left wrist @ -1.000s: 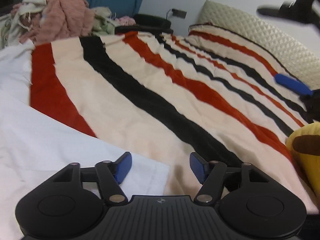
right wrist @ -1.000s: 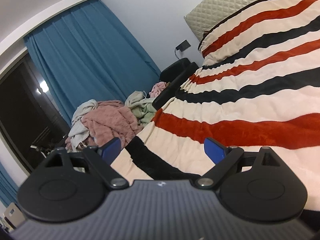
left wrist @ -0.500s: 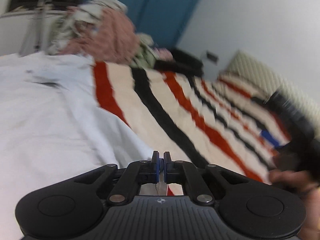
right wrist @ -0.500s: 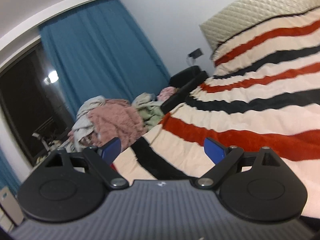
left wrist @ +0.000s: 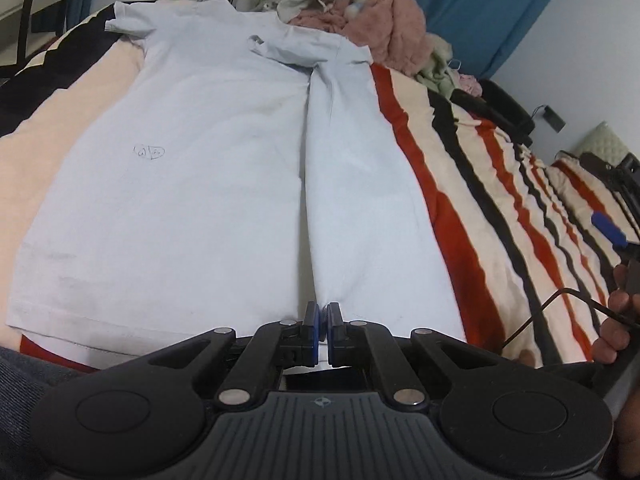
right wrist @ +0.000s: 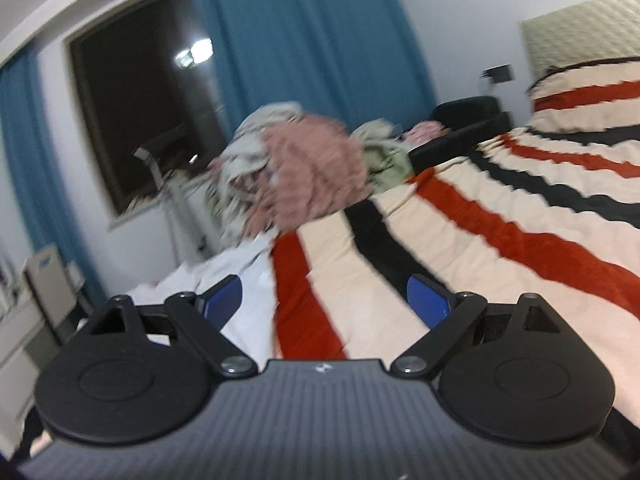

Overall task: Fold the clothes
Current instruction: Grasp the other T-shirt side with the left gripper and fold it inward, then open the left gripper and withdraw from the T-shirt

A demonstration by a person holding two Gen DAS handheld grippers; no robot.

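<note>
Left wrist view: the left gripper (left wrist: pixel 322 322) is clenched on the hem of the pale blue T-shirt (left wrist: pixel 192 184), which lies spread near the bed's (left wrist: pixel 472 184) foot edge; that thin pinch could slip, undoing the fold. Right wrist view: the right gripper (right wrist: pixel 326 306) is released, empty, beside the shirt's edge.
</note>
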